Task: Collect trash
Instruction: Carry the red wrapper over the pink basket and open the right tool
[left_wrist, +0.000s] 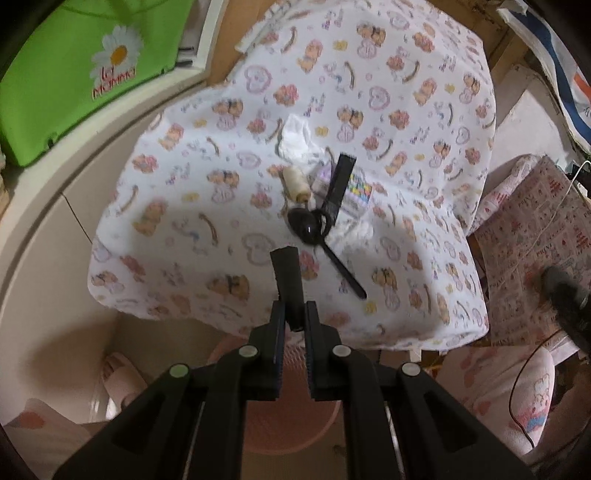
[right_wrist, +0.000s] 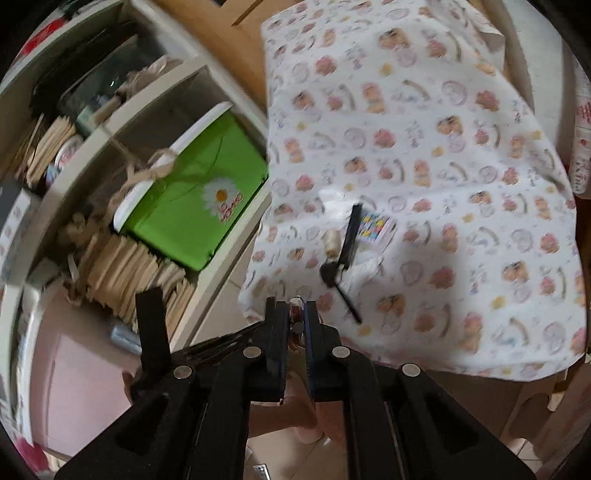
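table: printed cloth | shelf: green box | floor: tiled

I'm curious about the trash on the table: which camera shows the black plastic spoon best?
The left wrist view: the black plastic spoon lies near the middle, fairly sharp, bowl and handle both visible on the patterned tablecloth. The right wrist view shows it smaller and motion-blurred.

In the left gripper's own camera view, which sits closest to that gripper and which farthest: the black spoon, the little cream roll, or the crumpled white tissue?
From the left gripper, in its own view:
1. Black spoon, just beyond the fingertips, mid-table.
2. Cream roll, behind the spoon's bowl, slightly left.
3. Crumpled white tissue, farthest back on the patterned tablecloth.
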